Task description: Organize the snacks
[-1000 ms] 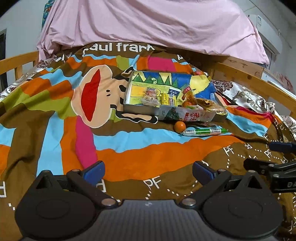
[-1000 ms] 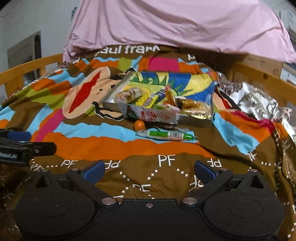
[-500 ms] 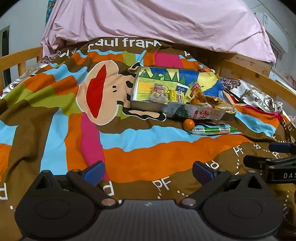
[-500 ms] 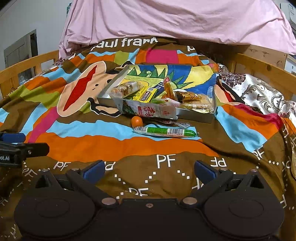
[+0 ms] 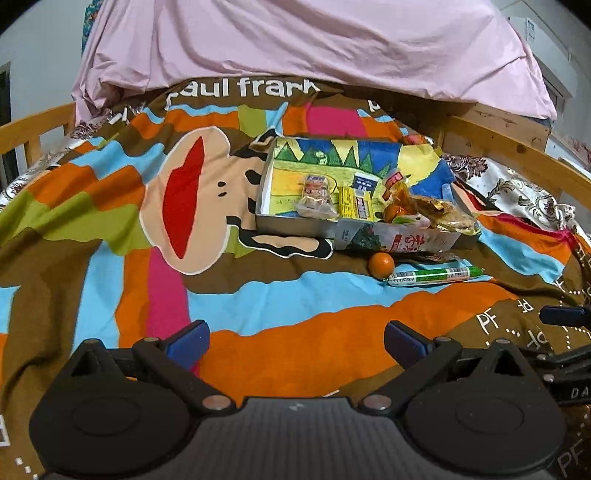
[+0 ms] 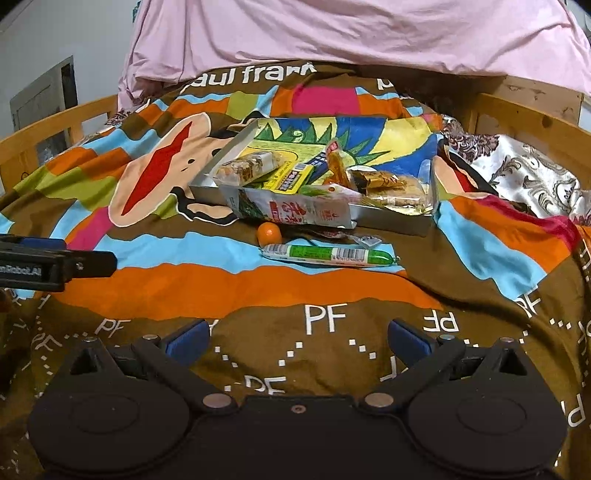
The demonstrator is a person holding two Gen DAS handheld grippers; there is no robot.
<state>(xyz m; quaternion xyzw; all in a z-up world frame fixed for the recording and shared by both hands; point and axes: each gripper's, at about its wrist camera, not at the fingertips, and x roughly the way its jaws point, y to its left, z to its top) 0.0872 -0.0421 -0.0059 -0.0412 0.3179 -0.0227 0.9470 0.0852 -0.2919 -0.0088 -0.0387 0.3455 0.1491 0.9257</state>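
A shallow metal tray point(image 5: 291, 223) point(image 6: 391, 220) with a colourful picture bottom lies on the bed and holds several wrapped snacks. A white and red snack packet point(image 5: 399, 238) point(image 6: 299, 210) leans over its front wall. In front of the tray, on the blanket, lie a small orange point(image 5: 381, 264) point(image 6: 269, 233) and a green sausage stick point(image 5: 436, 276) point(image 6: 328, 255). My left gripper point(image 5: 295, 341) is open and empty, well short of the tray. My right gripper point(image 6: 297, 339) is open and empty too, facing the sausage from a distance.
A striped cartoon blanket point(image 5: 184, 266) point(image 6: 332, 295) covers the bed. A pink quilt point(image 5: 303, 44) point(image 6: 351, 33) is piled at the far end. Wooden rails point(image 5: 517, 147) point(image 6: 55, 125) run along both sides. A patterned silver cloth point(image 6: 517, 170) lies at the right.
Both grippers have moved forward towards the tray, so the snacks look larger and closer. Both stay open. Nothing on the bed has moved.
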